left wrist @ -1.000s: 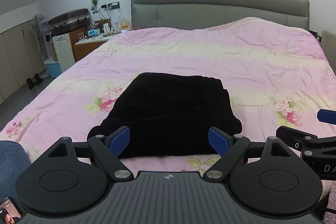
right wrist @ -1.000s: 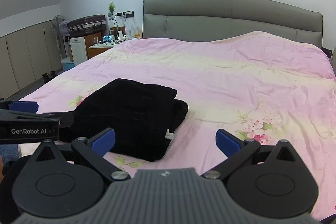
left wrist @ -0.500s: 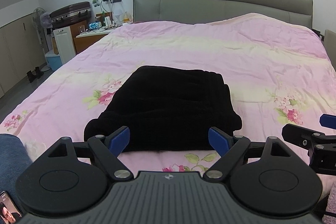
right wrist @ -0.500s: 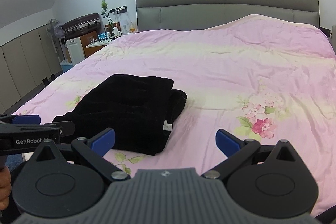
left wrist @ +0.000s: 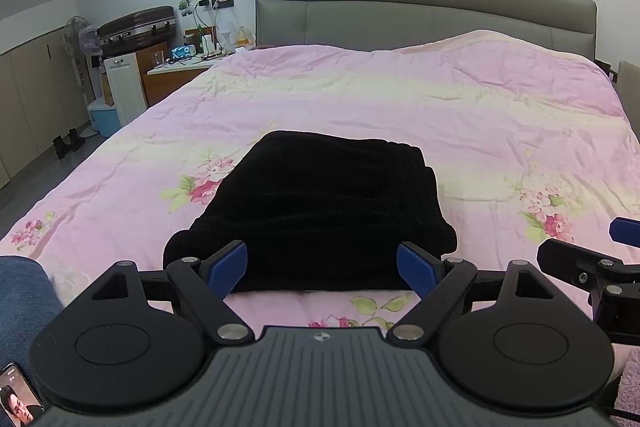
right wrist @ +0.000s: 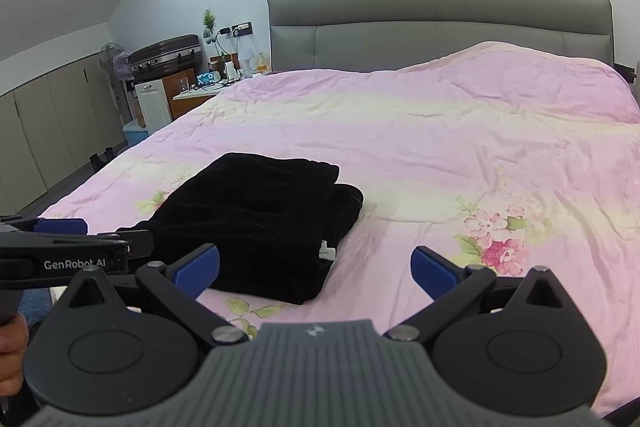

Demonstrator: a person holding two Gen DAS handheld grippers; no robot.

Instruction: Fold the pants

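Note:
The black pants [left wrist: 320,211] lie folded into a compact rectangle on the pink floral bedspread [left wrist: 440,115], near the bed's front edge. My left gripper [left wrist: 322,265] is open and empty, its blue fingertips just short of the pants' near edge. My right gripper [right wrist: 316,267] is open and empty, to the right of the pants [right wrist: 256,223], which lie at the left of the right wrist view. A small white tag [right wrist: 327,251] shows at the pants' right edge. The left gripper [right wrist: 60,227] shows side-on at the left of the right wrist view.
A grey headboard [left wrist: 424,7] stands at the far end of the bed. A bedside table [left wrist: 180,75], white cabinet [left wrist: 126,87], suitcase [left wrist: 136,27], fan [left wrist: 80,35] and blue bin [left wrist: 104,115] stand at the left. A blue-jeaned leg [left wrist: 24,287] and a phone [left wrist: 16,399] sit at the lower left.
Both grippers have drawn back and risen slightly from the folded pants and stay open. The pants have not moved.

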